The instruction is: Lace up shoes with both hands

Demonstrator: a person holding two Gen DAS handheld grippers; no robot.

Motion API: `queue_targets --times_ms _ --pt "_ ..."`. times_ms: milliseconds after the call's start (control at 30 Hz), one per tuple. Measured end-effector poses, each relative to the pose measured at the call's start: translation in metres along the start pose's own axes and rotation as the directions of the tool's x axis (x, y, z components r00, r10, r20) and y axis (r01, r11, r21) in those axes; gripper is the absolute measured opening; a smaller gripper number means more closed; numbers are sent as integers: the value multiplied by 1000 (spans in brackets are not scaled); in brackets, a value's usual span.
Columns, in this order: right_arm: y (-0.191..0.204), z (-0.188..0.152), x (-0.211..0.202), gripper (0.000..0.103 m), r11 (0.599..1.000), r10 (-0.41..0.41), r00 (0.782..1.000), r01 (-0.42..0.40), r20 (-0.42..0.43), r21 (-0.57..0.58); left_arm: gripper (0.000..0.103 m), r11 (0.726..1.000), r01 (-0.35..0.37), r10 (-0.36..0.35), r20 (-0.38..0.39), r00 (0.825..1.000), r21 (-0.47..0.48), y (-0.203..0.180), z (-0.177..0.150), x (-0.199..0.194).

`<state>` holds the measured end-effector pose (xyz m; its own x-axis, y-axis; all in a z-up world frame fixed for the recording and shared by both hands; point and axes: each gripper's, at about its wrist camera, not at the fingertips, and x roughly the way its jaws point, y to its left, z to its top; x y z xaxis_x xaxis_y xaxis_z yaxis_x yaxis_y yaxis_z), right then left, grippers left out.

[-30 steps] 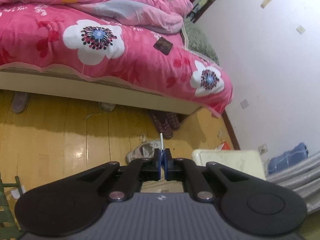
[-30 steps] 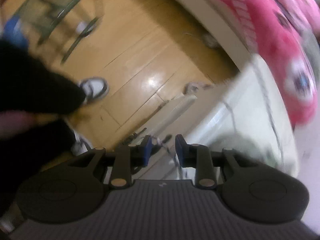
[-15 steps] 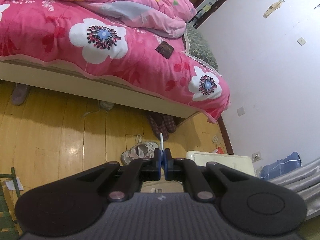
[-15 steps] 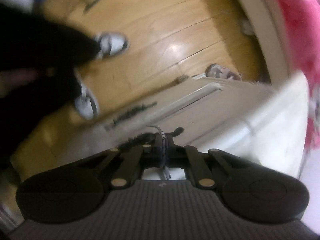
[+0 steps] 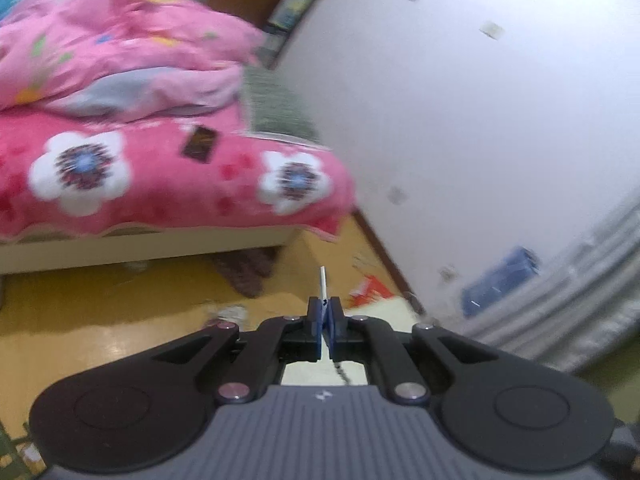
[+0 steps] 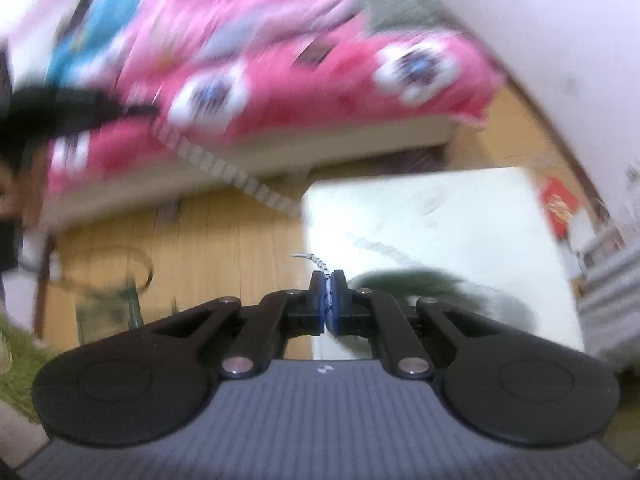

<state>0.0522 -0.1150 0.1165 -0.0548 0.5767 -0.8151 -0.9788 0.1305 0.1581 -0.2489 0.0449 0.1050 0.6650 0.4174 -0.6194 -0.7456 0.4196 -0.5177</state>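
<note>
My left gripper (image 5: 325,303) is shut on one end of a shoelace; its white tip (image 5: 322,282) sticks up past the fingertips and a speckled strand hangs below the jaws. My right gripper (image 6: 329,278) is shut on the other lace end (image 6: 316,261), a black-and-white speckled cord that curls left past the tips. A blurred dark green shape (image 6: 424,284), probably the shoe, lies on the white surface (image 6: 460,220) just right of the right gripper. A speckled lace strand (image 6: 224,168) runs up left toward the other gripper (image 6: 60,112).
A bed with a pink flowered blanket (image 5: 160,176) fills the left and back. The floor is yellow wood (image 5: 100,312). A white wall (image 5: 480,120) stands right, with a blue bag (image 5: 500,280) and red paper (image 5: 368,288) at its foot. Both views are motion-blurred.
My right gripper closed on the lace end and swung from facing the floor to facing the bed. My left gripper kept its grip and turned right toward the wall.
</note>
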Motion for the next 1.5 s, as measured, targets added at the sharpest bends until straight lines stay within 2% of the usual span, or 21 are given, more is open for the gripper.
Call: queue_targets --times_ms 100,167,267,367,467,567,600,733,800,867,933,1000,1067,1233,1367,1433,1500 --pt "-35 -5 -45 2 983 10 988 -38 155 177 3 997 59 -57 -33 998 56 -38 13 -7" --pt "-56 -18 -72 2 960 37 953 -117 300 253 3 989 92 -87 -50 995 112 -63 17 -11" --pt "-79 -42 -94 2 920 53 884 -224 464 321 3 971 132 -119 -78 990 197 -95 17 -14" --pt "-89 -64 -98 2 864 53 848 -303 527 401 4 945 181 -156 -113 981 271 -120 12 -12" --pt "-90 -86 -100 2 797 43 817 -375 575 474 4 911 253 -205 -175 963 326 -140 6 -3" --pt "-91 -105 -102 2 698 -5 783 -443 622 563 4 862 362 -284 -255 924 355 -155 5 11" --pt "-89 -110 -101 2 677 -29 772 -452 635 581 4 838 401 -307 -287 907 369 -160 6 17" --pt "-74 -125 -94 2 621 -162 732 -445 662 645 4 759 524 -381 -390 838 387 -174 19 34" --pt "-65 -130 -91 2 584 -230 703 -454 673 673 4 712 574 -419 -412 809 404 -180 29 37" --pt "-56 -134 -85 2 548 -287 671 -470 684 692 4 663 614 -455 -421 785 428 -186 40 41" --pt "-47 -137 -77 2 518 -334 641 -488 691 703 4 634 643 -475 -439 762 430 -190 47 50" --pt "-39 -141 -72 2 512 -364 623 -487 692 708 4 611 667 -488 -461 741 426 -194 54 60" --pt "-28 -143 -67 2 523 -399 603 -468 690 712 4 582 690 -503 -477 721 429 -200 62 69" --pt "-13 -156 -67 2 538 -490 510 -461 706 706 4 501 740 -542 -505 672 448 -220 70 88" --pt "-9 -158 -75 2 579 -552 447 -402 704 710 4 456 780 -575 -527 626 429 -237 67 102" --pt "-11 -156 -79 2 601 -561 431 -376 707 706 4 436 800 -589 -541 600 413 -246 64 107" --pt "-11 -152 -83 2 620 -561 428 -349 708 702 4 407 814 -599 -551 580 415 -253 64 108"
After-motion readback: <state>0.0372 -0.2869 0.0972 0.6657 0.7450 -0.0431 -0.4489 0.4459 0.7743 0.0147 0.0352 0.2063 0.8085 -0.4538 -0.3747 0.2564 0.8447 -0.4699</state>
